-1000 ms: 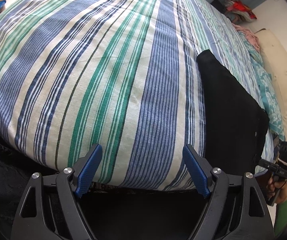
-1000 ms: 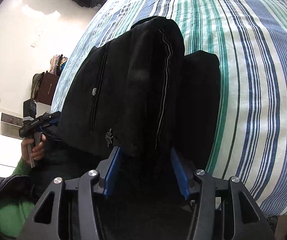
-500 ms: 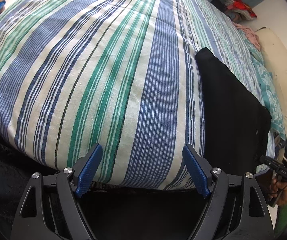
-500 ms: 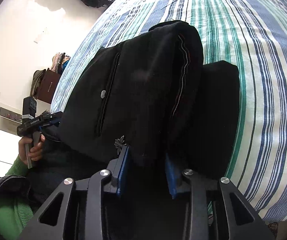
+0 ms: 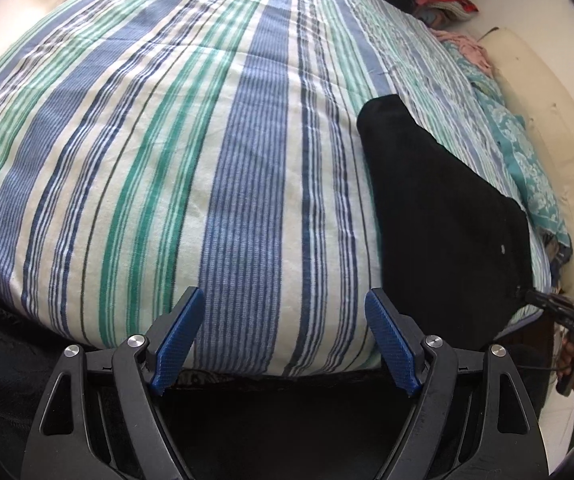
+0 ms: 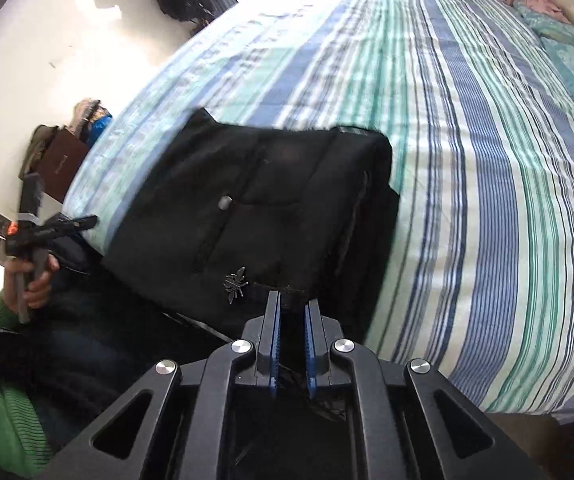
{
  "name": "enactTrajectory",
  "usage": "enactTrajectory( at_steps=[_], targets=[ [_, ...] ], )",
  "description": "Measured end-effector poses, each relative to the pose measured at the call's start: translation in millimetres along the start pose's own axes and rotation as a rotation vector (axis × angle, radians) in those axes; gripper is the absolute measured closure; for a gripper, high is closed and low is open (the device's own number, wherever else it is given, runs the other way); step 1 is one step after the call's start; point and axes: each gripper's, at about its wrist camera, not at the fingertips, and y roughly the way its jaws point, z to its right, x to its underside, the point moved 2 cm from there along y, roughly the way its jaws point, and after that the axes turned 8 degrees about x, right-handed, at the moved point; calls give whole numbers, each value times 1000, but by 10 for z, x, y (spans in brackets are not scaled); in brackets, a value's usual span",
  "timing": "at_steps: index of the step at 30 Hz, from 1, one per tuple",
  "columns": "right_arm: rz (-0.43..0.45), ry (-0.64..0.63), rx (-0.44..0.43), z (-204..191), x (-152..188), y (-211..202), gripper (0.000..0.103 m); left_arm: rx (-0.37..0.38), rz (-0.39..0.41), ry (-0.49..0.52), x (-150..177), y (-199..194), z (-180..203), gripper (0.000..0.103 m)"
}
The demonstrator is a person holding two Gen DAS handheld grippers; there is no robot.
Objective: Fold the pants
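Note:
Black pants (image 6: pixel 279 208) lie folded in a thick stack at the near edge of the striped bed (image 6: pixel 487 140). A back pocket with a button and a small insect emblem face up. My right gripper (image 6: pixel 291 306) is shut on the near edge of the pants. In the left wrist view the pants (image 5: pixel 447 208) lie to the right. My left gripper (image 5: pixel 285 320) is open and empty over the bed's near edge (image 5: pixel 207 200), left of the pants.
Teal pillows (image 5: pixel 527 160) and pink clothes (image 5: pixel 467 44) lie at the head of the bed. A heap of clothes (image 5: pixel 443 0) sits beyond it. A brown cabinet (image 6: pixel 61 160) stands by the wall. The right gripper (image 5: pixel 567 312) shows at the left wrist view's right edge.
My right gripper has closed from wide open onto the near edge of the pants, and the raised fold has come down flat on the stack. The left gripper has hardly moved.

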Motion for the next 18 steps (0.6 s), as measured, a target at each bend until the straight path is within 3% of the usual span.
enactTrajectory(
  at_steps=[3,5,10,14,16,17,18],
  targets=[
    [-61,26,72,161,185,380,93,-4,-1,48,33,-15,113,19],
    [-36,52,73,179,208,345,93,-15,3,71,56,-35,140,19],
    [-34,-12,191,139,237,80,93,-5,1,67,68,-34,169,19],
    [-97,44,235,294,330,323,92,-2,1,112,52,-6,334,19],
    [-72,65,205,319,303,287,88,-8,9,148,54,-35,424,19],
    [-65,75,186,343,288,234,77,-13,20,170,55,-63,471,19],
    [-59,85,179,371,276,163,60,-20,32,193,55,-91,523,19]
  ],
)
